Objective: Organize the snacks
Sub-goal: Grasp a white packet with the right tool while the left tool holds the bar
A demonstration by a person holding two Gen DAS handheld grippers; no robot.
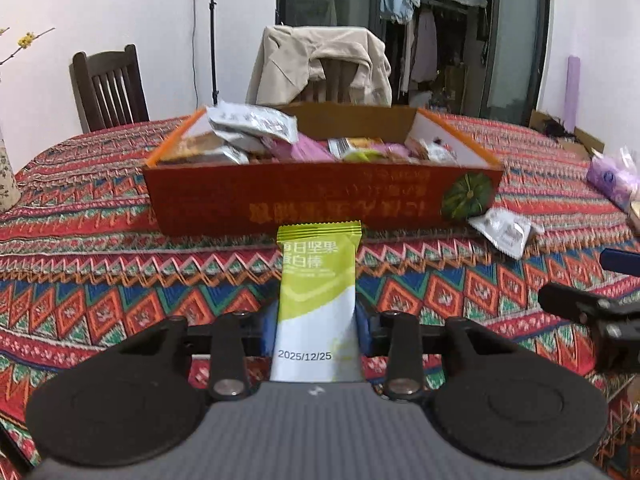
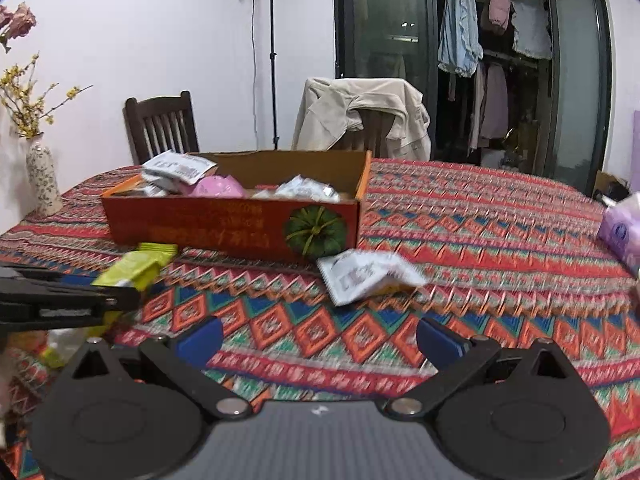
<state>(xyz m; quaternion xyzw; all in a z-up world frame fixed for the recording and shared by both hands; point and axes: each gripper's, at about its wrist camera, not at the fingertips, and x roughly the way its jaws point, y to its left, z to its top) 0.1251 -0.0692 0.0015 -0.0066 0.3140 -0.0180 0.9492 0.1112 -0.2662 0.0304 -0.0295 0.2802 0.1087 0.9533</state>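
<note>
My left gripper (image 1: 316,320) is shut on a green and white snack bar (image 1: 318,300) and holds it above the tablecloth, just in front of the red cardboard box (image 1: 320,196). The bar also shows in the right wrist view (image 2: 132,270), with the left gripper (image 2: 60,300) at the left edge. The box (image 2: 224,224) holds several snack packets. A white snack packet (image 2: 368,276) lies on the cloth by the box's right front corner; it also shows in the left wrist view (image 1: 504,230). My right gripper (image 2: 318,340) is open and empty, a short way before that packet.
A patterned tablecloth (image 2: 480,232) covers the table. A purple tissue pack (image 2: 622,232) lies at the right edge. A flowered vase (image 2: 42,176) stands at the far left. Two chairs (image 2: 160,128) stand behind the table, one draped with a beige jacket (image 2: 360,112).
</note>
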